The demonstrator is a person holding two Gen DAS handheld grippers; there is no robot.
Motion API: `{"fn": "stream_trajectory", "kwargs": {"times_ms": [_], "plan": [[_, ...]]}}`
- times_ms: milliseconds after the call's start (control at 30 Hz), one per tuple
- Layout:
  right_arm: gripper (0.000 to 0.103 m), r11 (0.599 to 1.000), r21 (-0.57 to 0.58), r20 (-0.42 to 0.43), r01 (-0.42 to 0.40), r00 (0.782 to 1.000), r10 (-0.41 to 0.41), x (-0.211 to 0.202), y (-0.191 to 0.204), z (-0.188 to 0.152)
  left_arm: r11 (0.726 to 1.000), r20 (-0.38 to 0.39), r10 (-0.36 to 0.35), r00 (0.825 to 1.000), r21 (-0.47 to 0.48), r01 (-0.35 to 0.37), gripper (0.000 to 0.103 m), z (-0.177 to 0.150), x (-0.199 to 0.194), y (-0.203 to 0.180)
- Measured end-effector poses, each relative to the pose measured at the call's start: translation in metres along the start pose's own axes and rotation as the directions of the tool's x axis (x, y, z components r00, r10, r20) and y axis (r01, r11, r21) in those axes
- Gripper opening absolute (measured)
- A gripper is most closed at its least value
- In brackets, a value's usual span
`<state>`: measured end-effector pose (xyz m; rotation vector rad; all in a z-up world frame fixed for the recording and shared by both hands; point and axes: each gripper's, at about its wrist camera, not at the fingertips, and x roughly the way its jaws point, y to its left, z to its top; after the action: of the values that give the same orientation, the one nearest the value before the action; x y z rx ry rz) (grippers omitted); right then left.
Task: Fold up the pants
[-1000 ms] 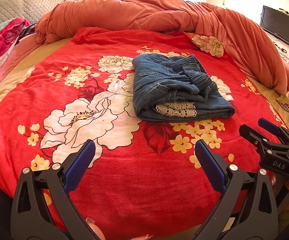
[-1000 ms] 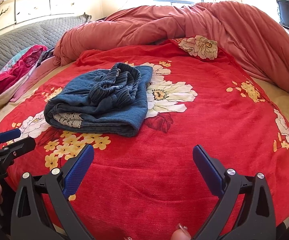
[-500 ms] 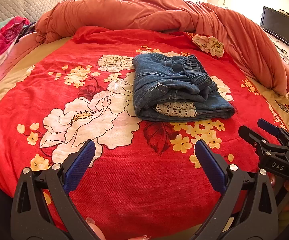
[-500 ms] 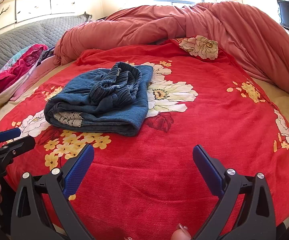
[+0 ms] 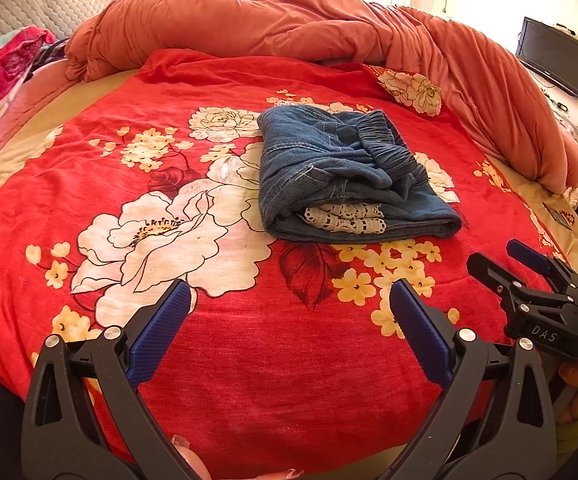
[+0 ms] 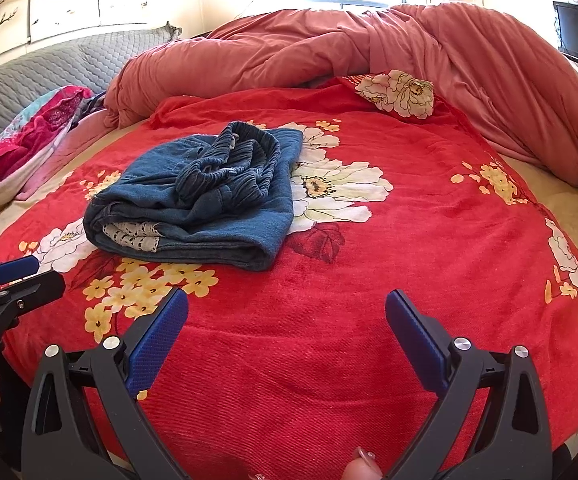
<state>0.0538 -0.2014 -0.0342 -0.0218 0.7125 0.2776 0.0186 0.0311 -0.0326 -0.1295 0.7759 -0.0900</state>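
**Folded pants lie ahead of two idle grippers**

The left gripper (image 5: pixel 289 304) and right gripper (image 6: pixel 287 308) both gape wide, holding nothing. The pants (image 5: pixel 341 176) sit folded on the red blanket (image 5: pixel 129 152), well ahead of both, between them.

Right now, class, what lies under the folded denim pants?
The pants rest on the red floral blanket; white flower prints show around them. Whatever pattern lies directly beneath is covered.
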Motion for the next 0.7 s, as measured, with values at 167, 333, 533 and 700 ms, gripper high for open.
{"fn": "stream_trajectory", "kwargs": {"times_ms": [167, 333, 533, 700], "plan": [[0.098, 1.000, 0.000, -0.003, 0.006, 1.000, -0.006, 0.0013, -0.0011, 0.0001, 1.000, -0.006, 0.008, 1.000, 0.007, -0.008, 0.094, -0.0005, 0.0007, -0.0002], [0.098, 1.000, 0.000, -0.004, 0.006, 1.000, -0.006, 0.0015, -0.0006, 0.0003, 1.000, -0.015, 0.002, 1.000, 0.005, -0.002, 0.094, -0.0001, 0.0022, 0.0007], [0.098, 1.000, 0.001, -0.007, 0.012, 1.000, -0.012, 0.0029, -0.0029, -0.0003, 1.000, -0.014, 0.007, 1.000, 0.015, -0.007, 0.094, 0.0001, 0.0025, -0.0003], [0.098, 1.000, 0.000, -0.008, 0.013, 1.000, -0.013, 0.0033, -0.0028, -0.0003, 1.000, -0.013, 0.009, 1.000, 0.016, -0.009, 0.094, -0.0001, 0.0027, 0.0004]]}}
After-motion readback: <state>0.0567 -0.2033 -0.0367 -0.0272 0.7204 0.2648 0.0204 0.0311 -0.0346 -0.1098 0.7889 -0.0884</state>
